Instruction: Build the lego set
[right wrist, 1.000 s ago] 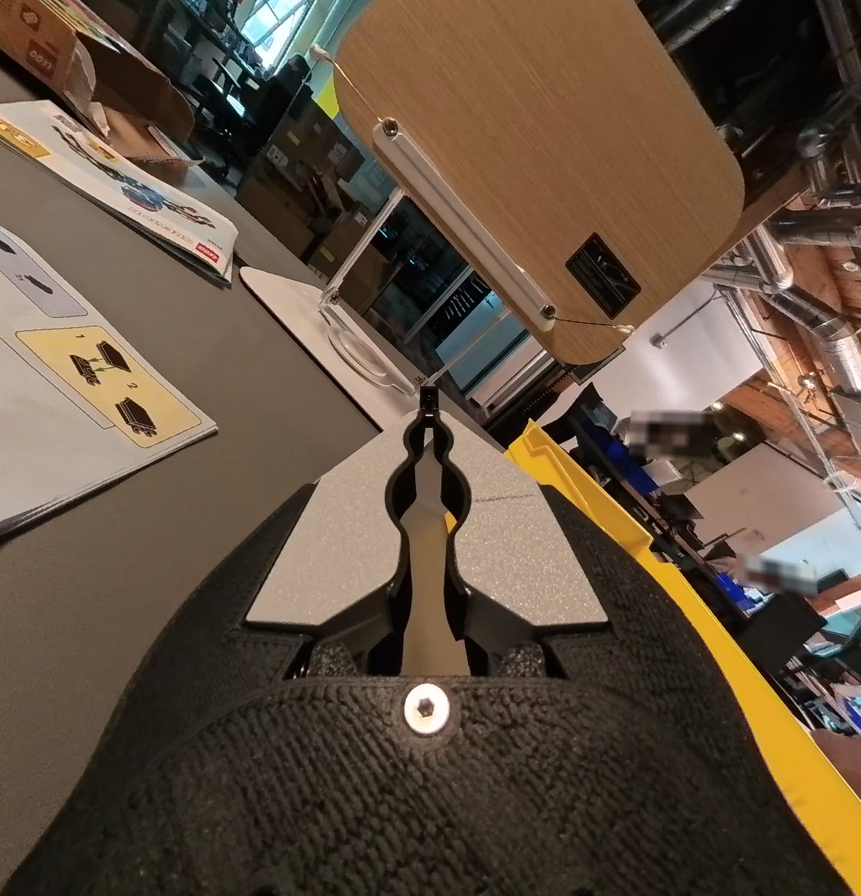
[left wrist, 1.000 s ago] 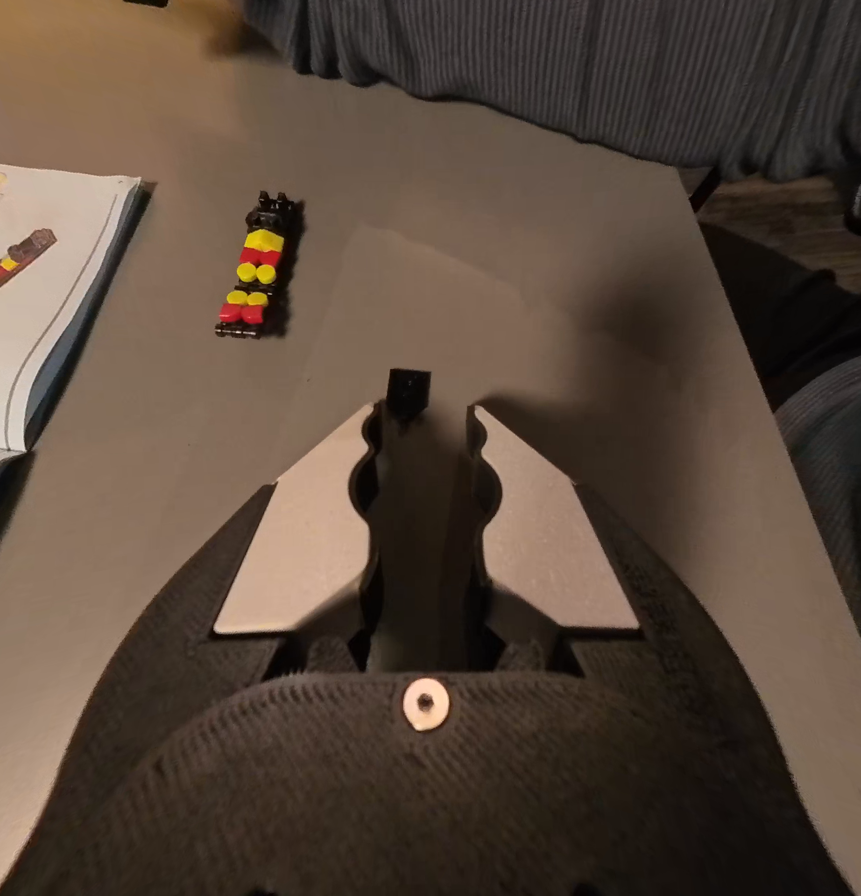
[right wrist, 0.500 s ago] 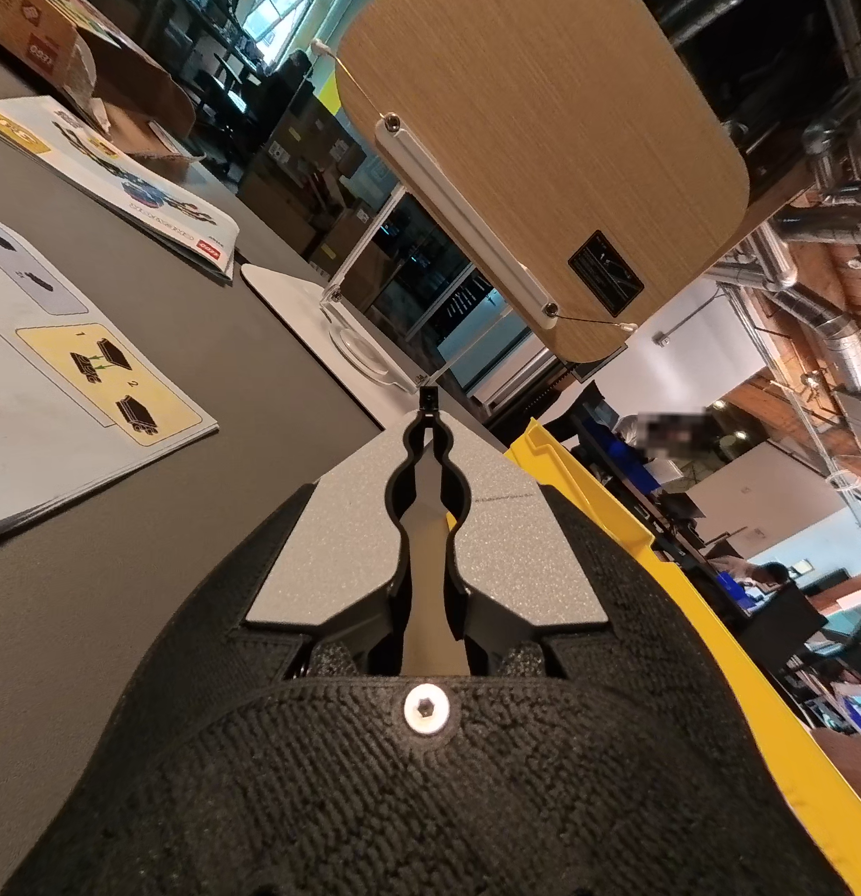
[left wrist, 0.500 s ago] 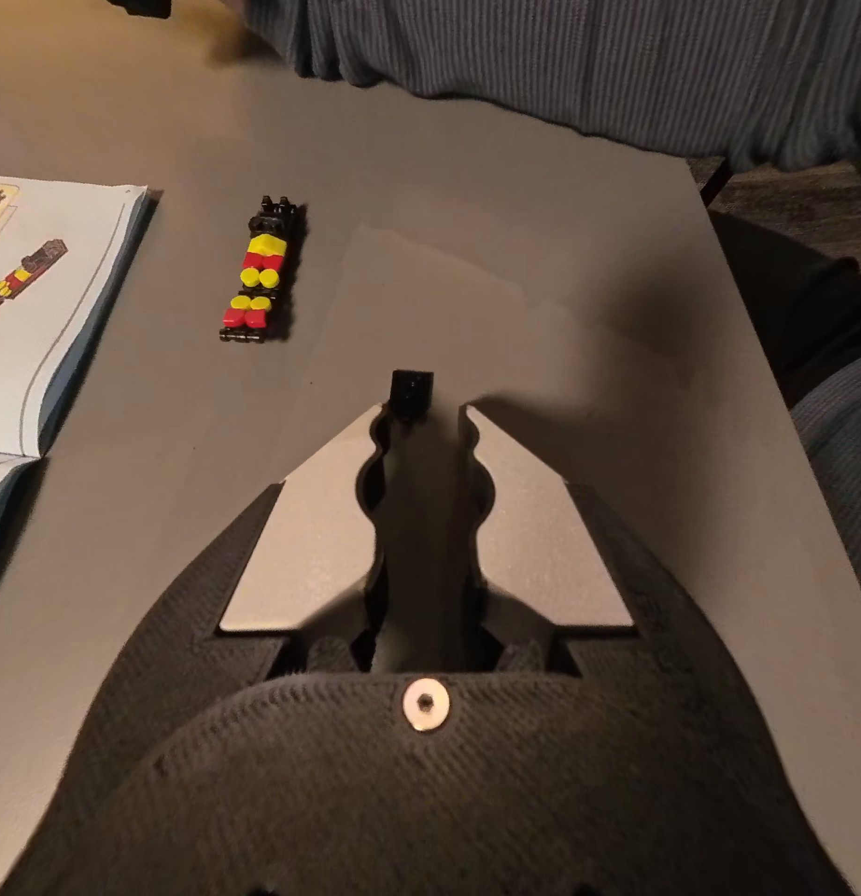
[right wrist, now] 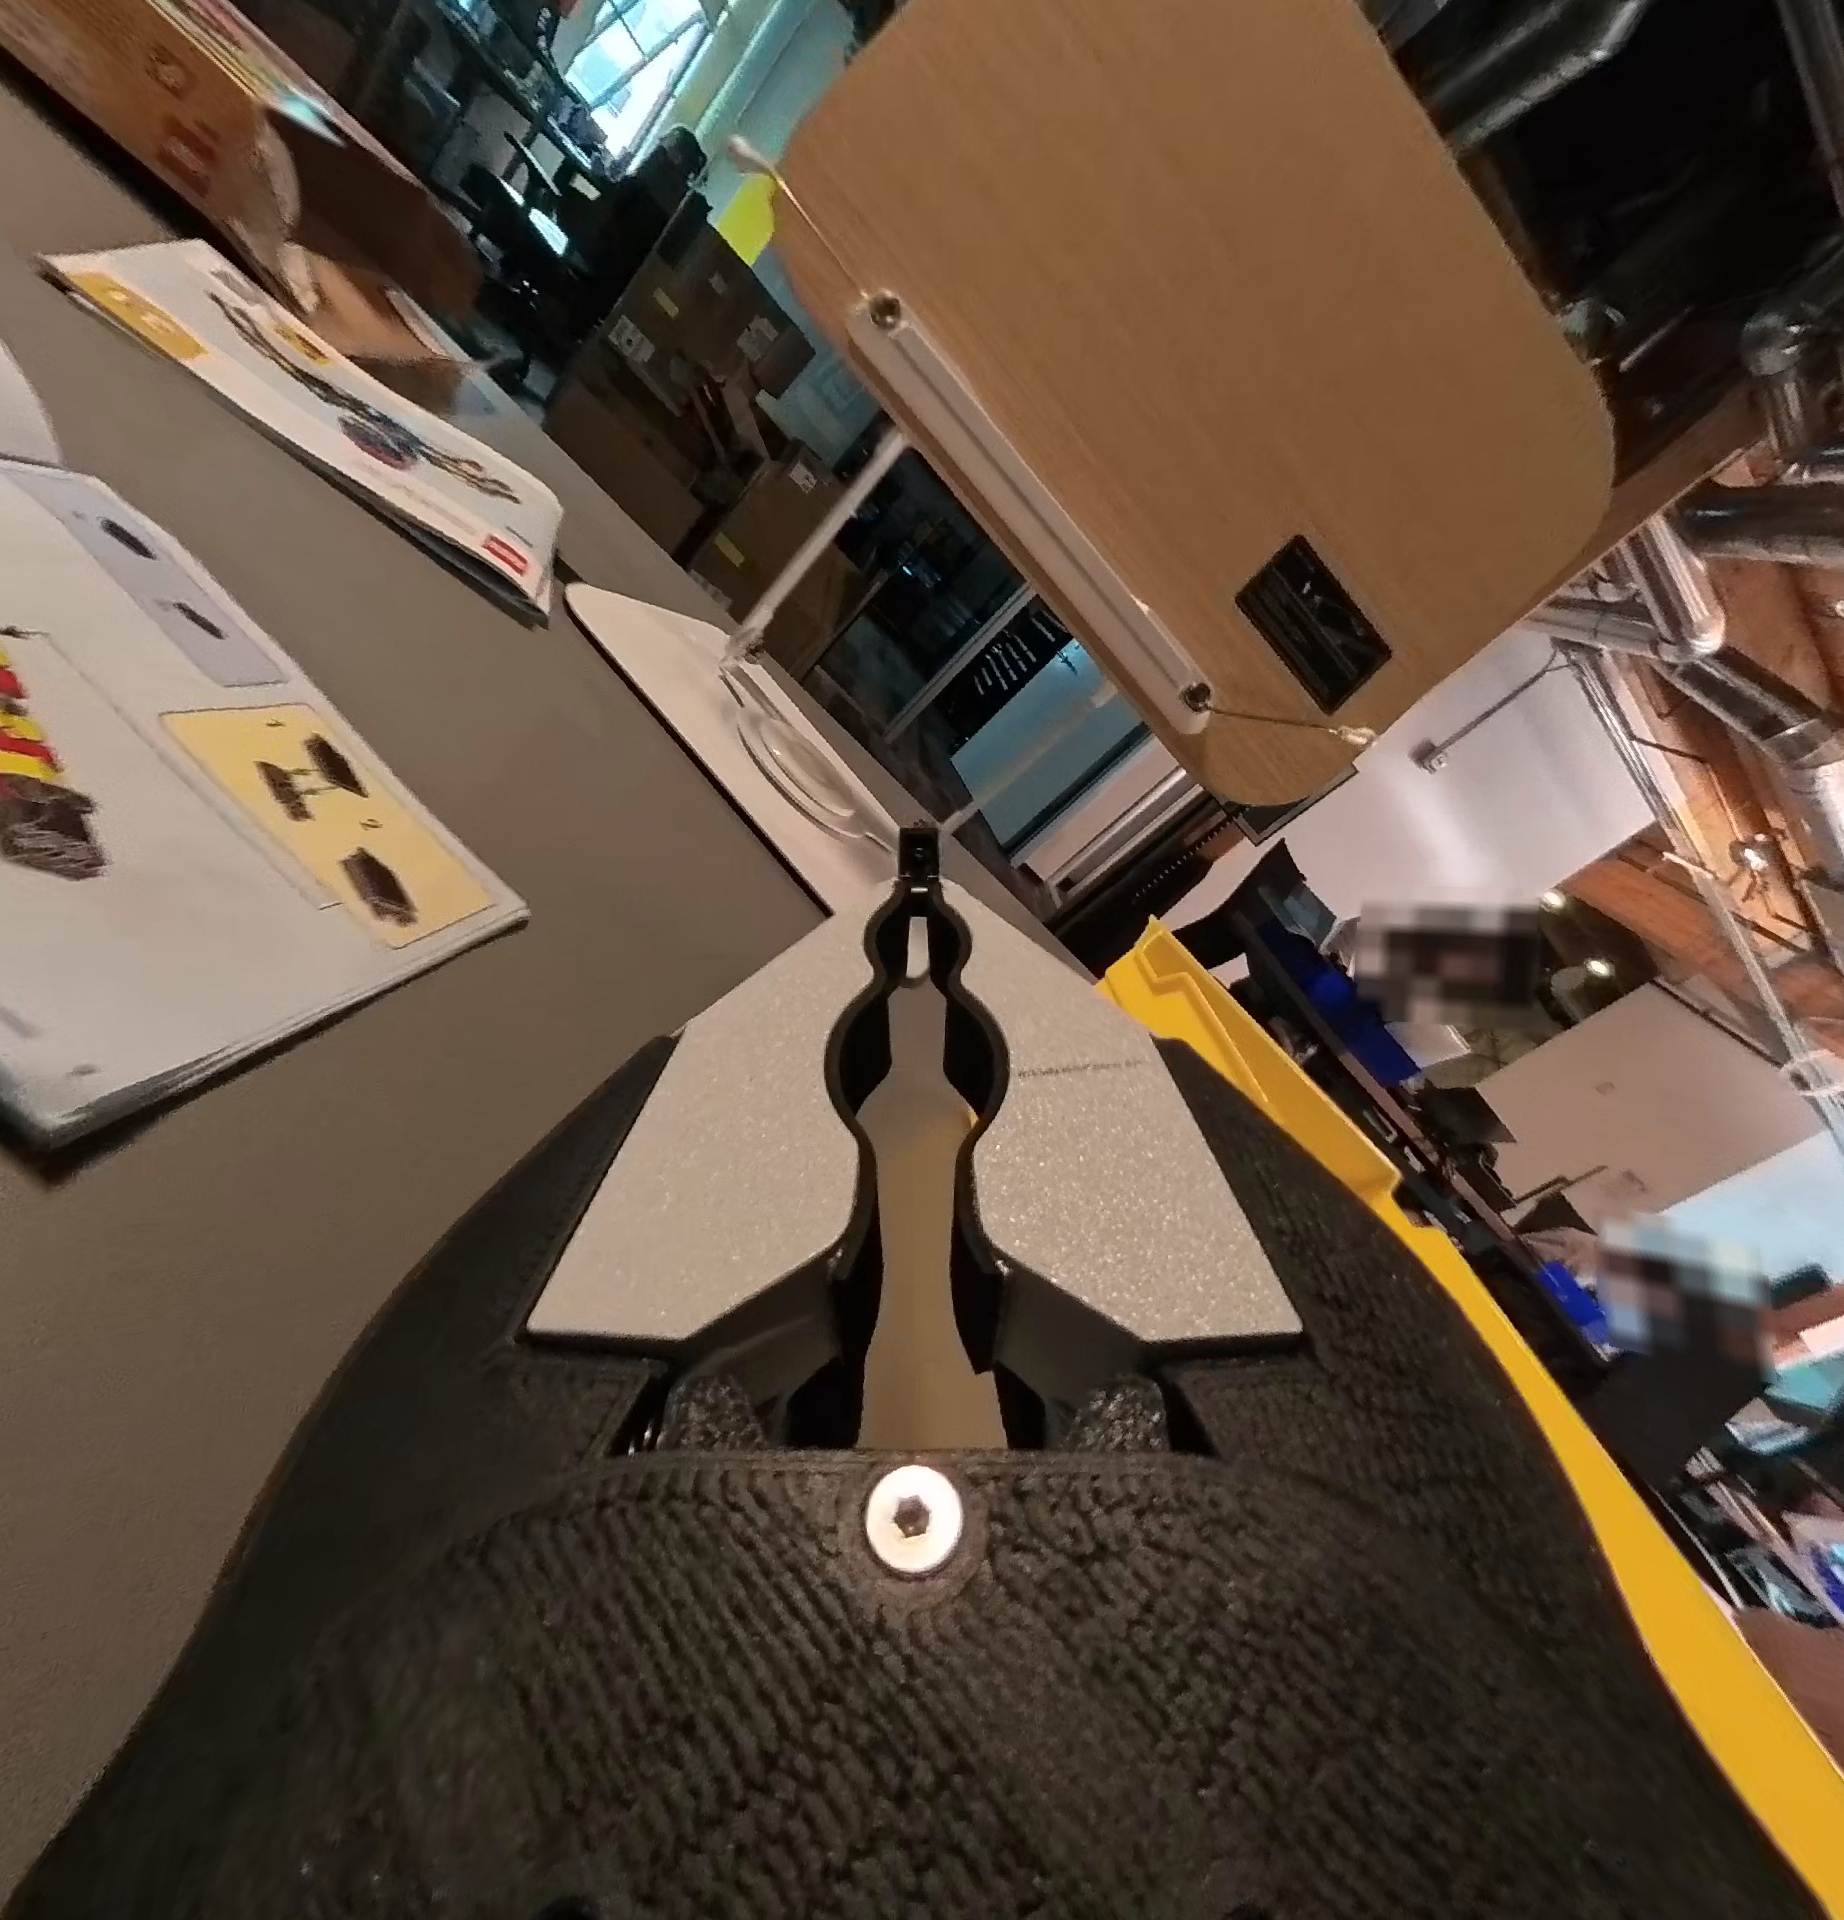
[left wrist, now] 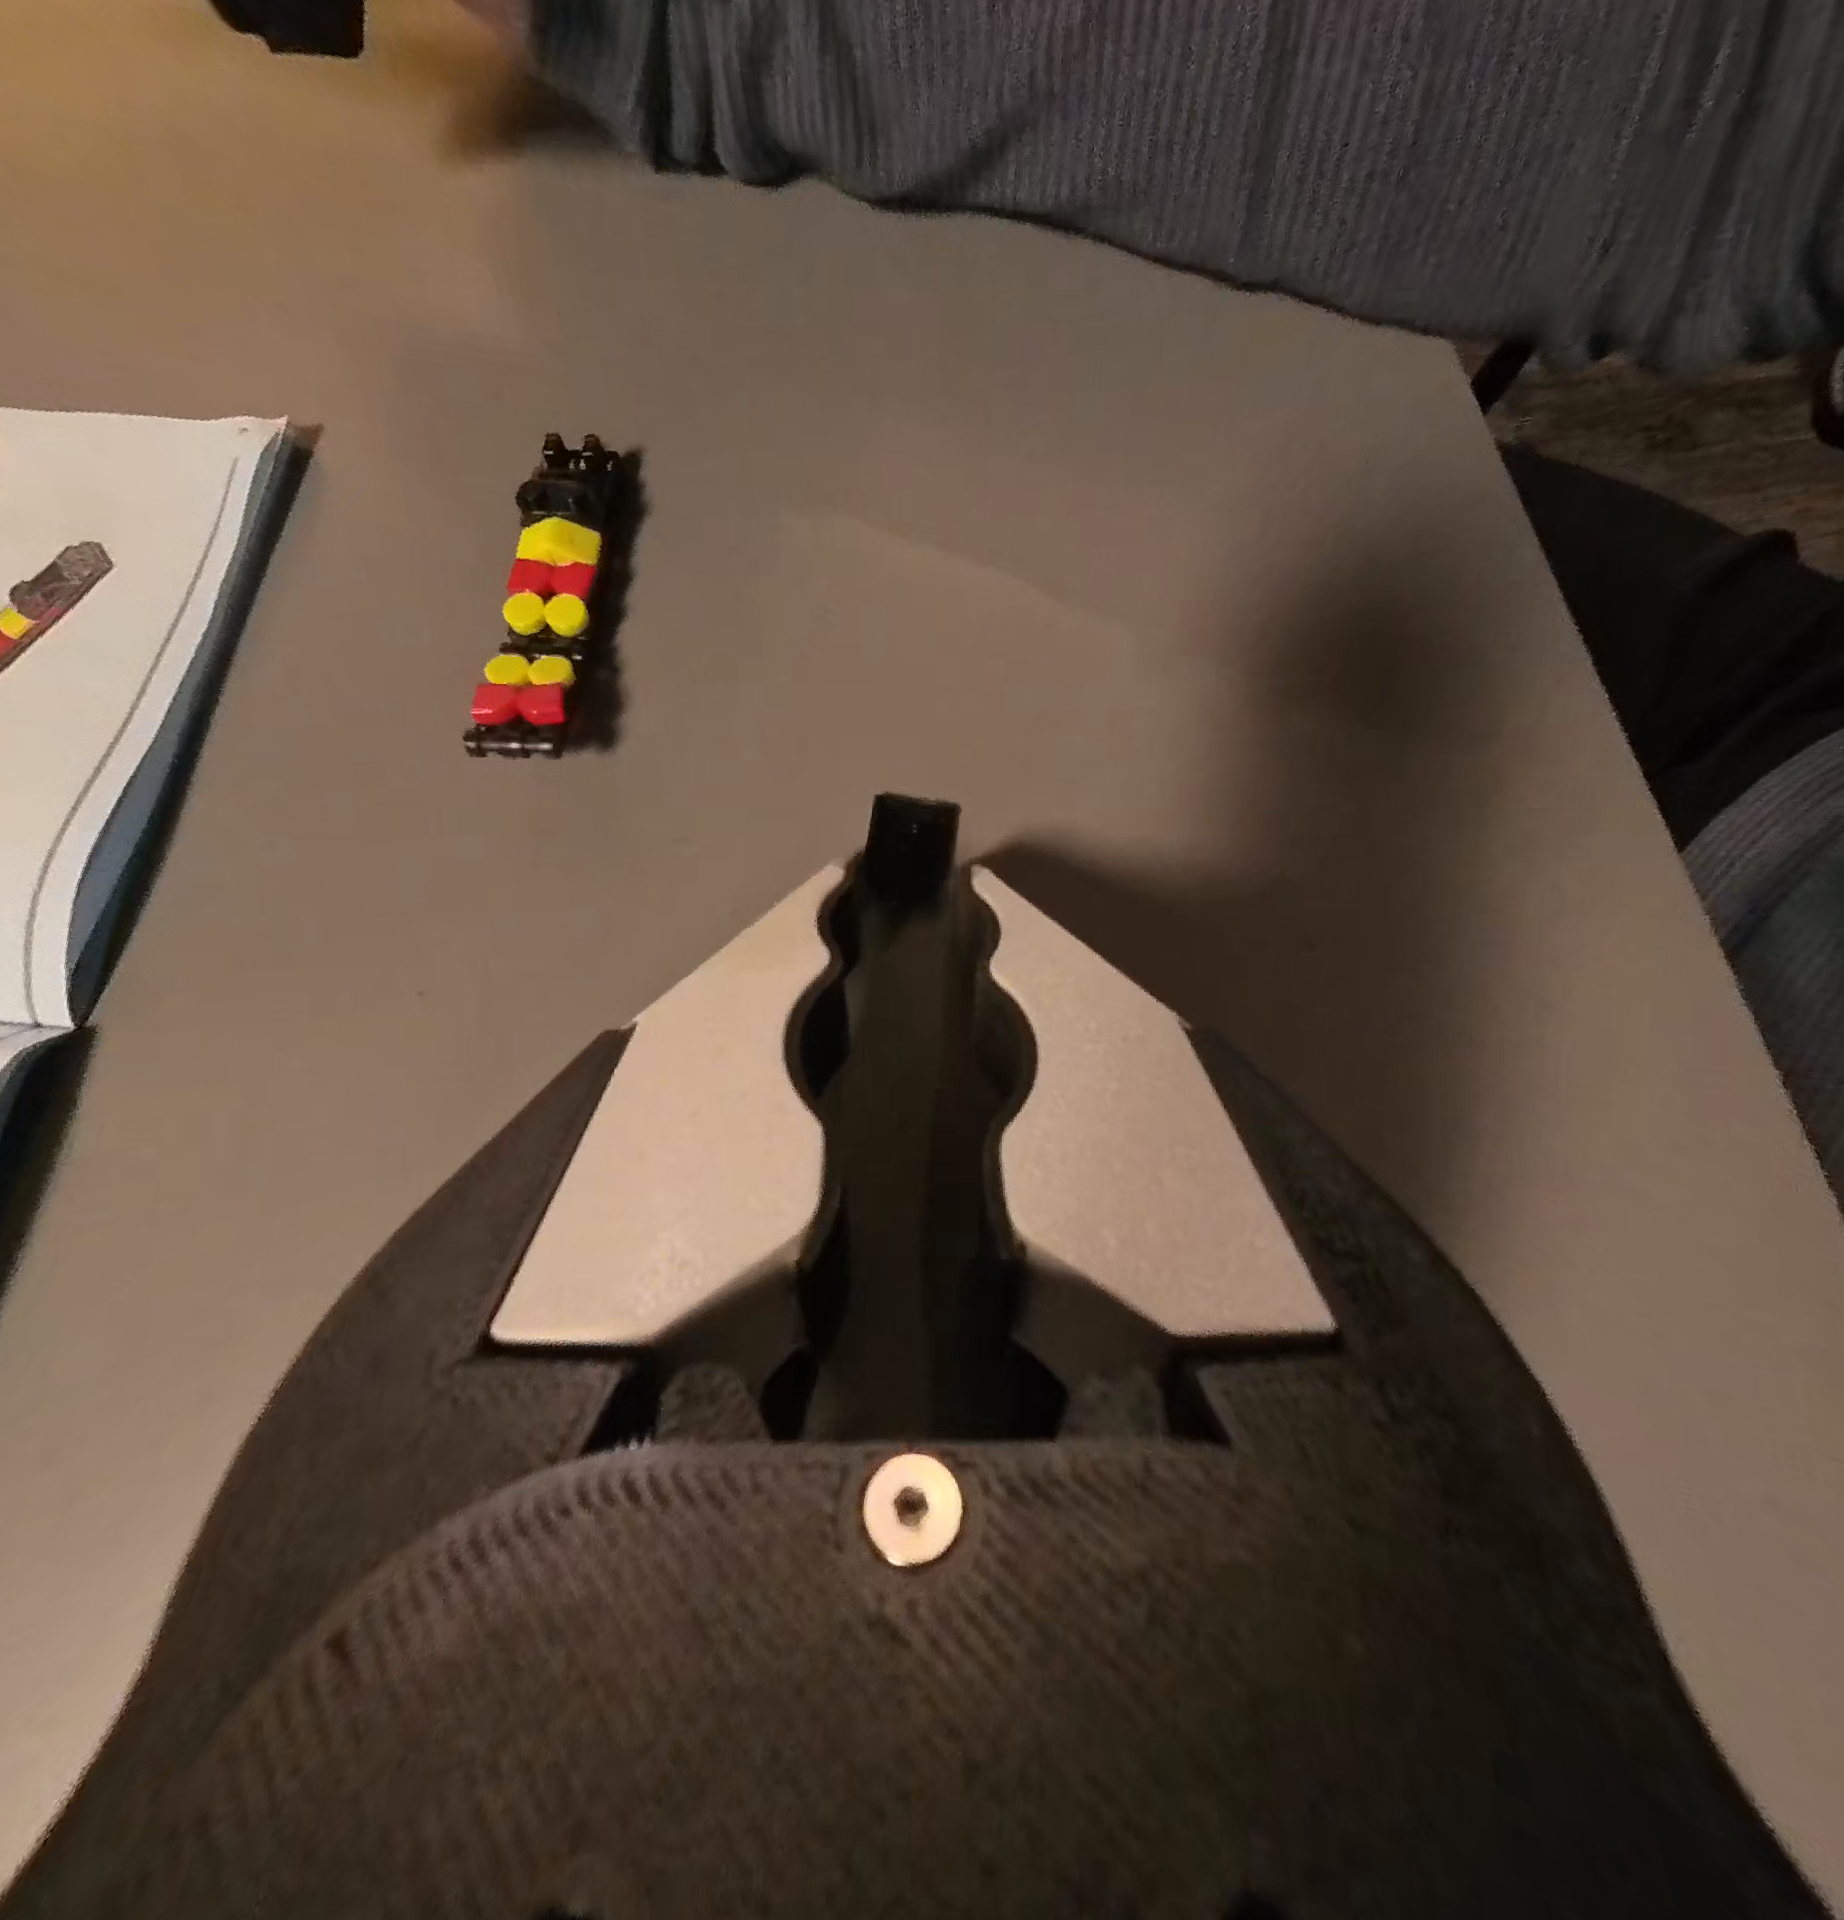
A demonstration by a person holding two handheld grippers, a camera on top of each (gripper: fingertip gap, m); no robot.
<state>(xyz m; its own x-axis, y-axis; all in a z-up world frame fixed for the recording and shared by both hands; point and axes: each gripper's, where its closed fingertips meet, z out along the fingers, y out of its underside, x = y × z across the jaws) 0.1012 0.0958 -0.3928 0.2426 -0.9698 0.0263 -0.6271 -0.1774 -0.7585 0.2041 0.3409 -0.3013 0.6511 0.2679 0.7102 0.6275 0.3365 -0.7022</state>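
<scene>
Left gripper (left wrist: 913,868) fingers pinched on a small black brick (left wrist: 913,842); right gripper (right wrist: 916,896) likewise, tilted upward.

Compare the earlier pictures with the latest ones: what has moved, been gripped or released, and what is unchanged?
The left gripper closed onto the black brick, which had sat in a wider gap. The right gripper swung, bringing more of the open manual into view; it still pinches a small black piece. The model stayed put on the table.

Open booklet (left wrist: 97,717) cut off at left edge.
</scene>
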